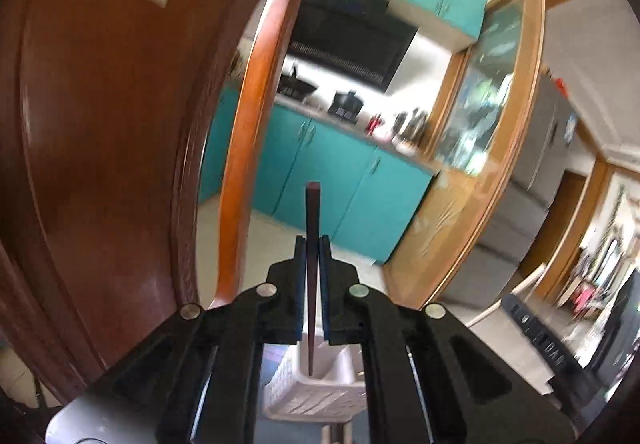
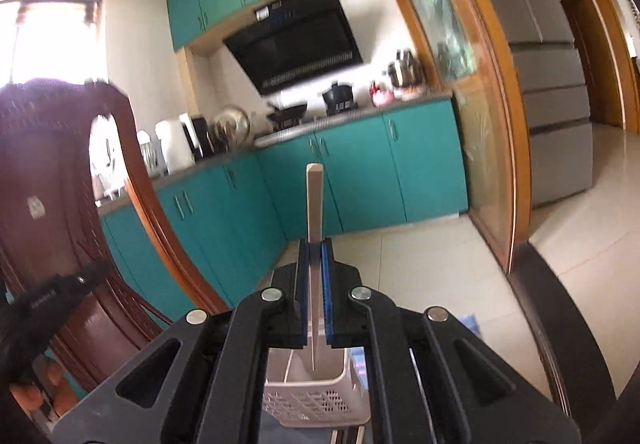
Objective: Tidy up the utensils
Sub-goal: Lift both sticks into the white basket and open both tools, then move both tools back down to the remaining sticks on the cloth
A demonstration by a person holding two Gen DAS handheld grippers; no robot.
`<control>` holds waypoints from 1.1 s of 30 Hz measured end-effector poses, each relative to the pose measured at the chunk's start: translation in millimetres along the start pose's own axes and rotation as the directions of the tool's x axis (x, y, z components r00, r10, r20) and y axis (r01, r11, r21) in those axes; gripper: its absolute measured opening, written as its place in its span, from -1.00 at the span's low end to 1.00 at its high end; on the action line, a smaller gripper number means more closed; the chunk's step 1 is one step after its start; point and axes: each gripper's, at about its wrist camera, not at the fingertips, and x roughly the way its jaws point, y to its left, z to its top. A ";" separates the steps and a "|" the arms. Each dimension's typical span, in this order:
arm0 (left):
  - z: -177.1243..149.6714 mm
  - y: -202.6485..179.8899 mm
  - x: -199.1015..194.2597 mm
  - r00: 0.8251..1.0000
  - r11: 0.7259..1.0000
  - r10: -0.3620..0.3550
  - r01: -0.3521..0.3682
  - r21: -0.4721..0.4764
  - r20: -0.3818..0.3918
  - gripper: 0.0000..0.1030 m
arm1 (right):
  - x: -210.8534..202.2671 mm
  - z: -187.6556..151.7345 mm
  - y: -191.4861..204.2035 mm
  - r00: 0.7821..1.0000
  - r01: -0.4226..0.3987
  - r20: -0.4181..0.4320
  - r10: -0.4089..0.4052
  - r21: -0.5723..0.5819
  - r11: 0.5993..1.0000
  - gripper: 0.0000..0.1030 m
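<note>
My left gripper (image 1: pixel 312 244) is shut on a dark brown chopstick (image 1: pixel 311 212) that stands upright between the jaws, its lower tip over a white perforated utensil basket (image 1: pixel 316 396) below. My right gripper (image 2: pixel 315 246) is shut on a pale beige chopstick (image 2: pixel 315 200), also upright, with its lower end over the same white basket (image 2: pixel 316 400). Both grippers are raised, looking toward the kitchen.
A dark wooden chair back (image 1: pixel 100 124) stands close on the left and shows in the right wrist view (image 2: pixel 52 184). Teal cabinets (image 2: pixel 320 172), a range hood (image 2: pixel 296 44), a wood-framed glass door (image 2: pixel 472 104) and a grey fridge (image 2: pixel 548 64) lie ahead.
</note>
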 end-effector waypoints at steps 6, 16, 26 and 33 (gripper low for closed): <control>-23.0 12.9 21.3 0.993 1.000 -0.020 0.017 -0.020 -0.120 -0.87 | 25.2 -30.1 5.8 0.995 0.020 -0.095 -0.025 -0.044 0.999 -0.87; -48.2 20.1 -2.2 0.994 0.998 0.005 0.003 0.067 -0.111 -0.86 | 12.9 -40.0 -1.6 0.994 0.041 -0.098 -0.048 -0.070 0.997 -0.33; -62.5 41.7 -36.4 0.997 0.999 0.035 -0.035 -0.005 -0.068 -0.18 | -49.5 -39.9 -51.7 0.992 0.099 0.070 -0.101 0.033 0.995 -0.24; -94.8 36.8 -42.6 0.976 0.979 0.199 -0.194 0.055 -0.093 0.03 | 2.0 -103.4 -101.6 0.907 0.268 -0.369 -0.203 0.134 0.954 -0.24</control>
